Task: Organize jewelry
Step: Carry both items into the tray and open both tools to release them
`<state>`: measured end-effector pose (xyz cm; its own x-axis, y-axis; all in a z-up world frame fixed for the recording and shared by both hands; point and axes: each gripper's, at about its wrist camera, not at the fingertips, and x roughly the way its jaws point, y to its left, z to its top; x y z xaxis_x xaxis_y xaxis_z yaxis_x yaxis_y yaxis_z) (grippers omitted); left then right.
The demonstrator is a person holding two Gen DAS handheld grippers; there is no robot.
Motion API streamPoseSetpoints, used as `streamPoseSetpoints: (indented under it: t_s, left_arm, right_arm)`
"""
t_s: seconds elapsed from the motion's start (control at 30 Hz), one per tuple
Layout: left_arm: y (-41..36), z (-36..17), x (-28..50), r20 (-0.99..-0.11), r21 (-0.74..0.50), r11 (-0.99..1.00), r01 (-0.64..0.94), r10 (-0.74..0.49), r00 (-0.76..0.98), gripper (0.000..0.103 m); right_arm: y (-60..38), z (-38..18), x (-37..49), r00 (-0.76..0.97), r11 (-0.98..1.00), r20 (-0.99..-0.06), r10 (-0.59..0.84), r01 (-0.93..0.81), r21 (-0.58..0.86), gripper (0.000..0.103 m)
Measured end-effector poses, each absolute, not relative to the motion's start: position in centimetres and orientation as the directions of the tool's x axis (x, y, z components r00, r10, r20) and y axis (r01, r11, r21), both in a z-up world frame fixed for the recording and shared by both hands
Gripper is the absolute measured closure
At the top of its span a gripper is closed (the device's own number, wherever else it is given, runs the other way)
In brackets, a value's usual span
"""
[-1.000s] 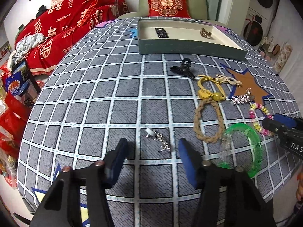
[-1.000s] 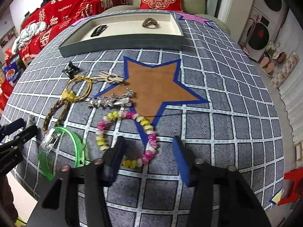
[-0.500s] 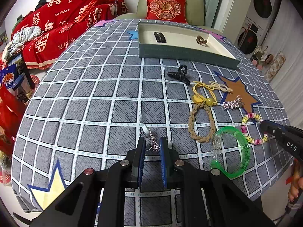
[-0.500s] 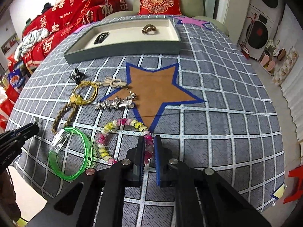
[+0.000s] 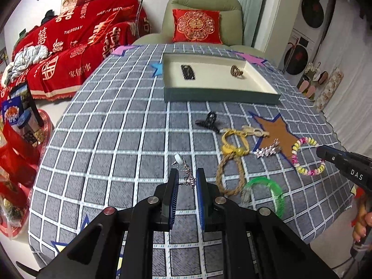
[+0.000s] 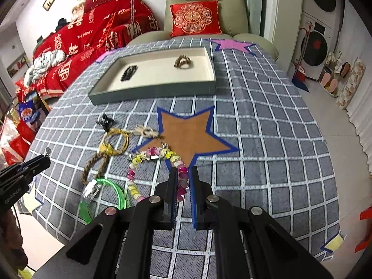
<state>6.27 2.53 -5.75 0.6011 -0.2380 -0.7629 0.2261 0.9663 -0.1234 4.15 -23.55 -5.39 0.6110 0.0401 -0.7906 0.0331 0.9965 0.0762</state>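
Tray (image 5: 218, 96) sits at the far end of the checked tablecloth (image 5: 111, 139), holding a black clip (image 5: 187, 72) and a brown hair tie (image 5: 236, 71). Nearer than the tray, right gripper (image 6: 183, 181) is clamped on the bead bracelet (image 6: 139, 160), green bangle (image 6: 109, 193) beside it. Left gripper (image 5: 187, 181) is pinched on the silver earring (image 5: 183, 167), nearer than the tray.

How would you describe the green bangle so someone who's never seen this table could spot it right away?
Start at the brown star on the grey checked tablecloth, then go to the cluster of jewelry beside it. At the cluster's near end, by the table edge, lies the green bangle: the only clear, bright green rigid hoop, next to a braided rope loop.
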Motion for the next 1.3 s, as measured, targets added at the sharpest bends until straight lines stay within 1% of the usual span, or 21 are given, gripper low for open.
streamPoseSetpoints:
  t_s: [0.3,0.53,0.73,0.87,1.1,1.3]
  left_arm:
    - [1.6,-3.7,7.9,-0.748,-0.102,0.963,0.249,-0.240,0.619,0.080]
    - [1.0,-1.0,11.0,-0.723,-0.092,0.959,0.267,-0.248,0.644,0.080]
    - [-0.3,1.1,15.3,-0.709,-0.076,0.955,0.286,-0.253,0.658,0.080]
    - [-1.8,1.9,18.8,-0.704,-0.043,0.955,0.293,-0.237,0.670,0.080]
    - [-4.3,1.1,24.4,-0.718,-0.038,0.956,0.290,-0.228,0.657,0.080]
    - [-5.7,-2.0,28.9,-0.757,-0.046,0.962,0.268,-0.209,0.619,0.080]
  right_arm:
    - [-23.4,-3.0,5.6,0.643,0.998,-0.764,0.048,0.004,0.066,0.093]
    - [-23.5,-0.6,8.9,0.667,0.998,-0.743,0.054,-0.026,0.049,0.093]
    - [-23.7,1.3,13.1,0.680,0.999,-0.732,0.053,-0.044,0.031,0.093]
    - [-23.9,2.2,16.7,0.687,0.998,-0.725,0.052,-0.055,0.020,0.093]
    - [-24.4,1.3,22.6,0.670,0.998,-0.740,0.058,-0.047,0.035,0.093]
    - [-24.8,-1.6,26.7,0.627,0.997,-0.775,0.071,-0.025,0.071,0.093]
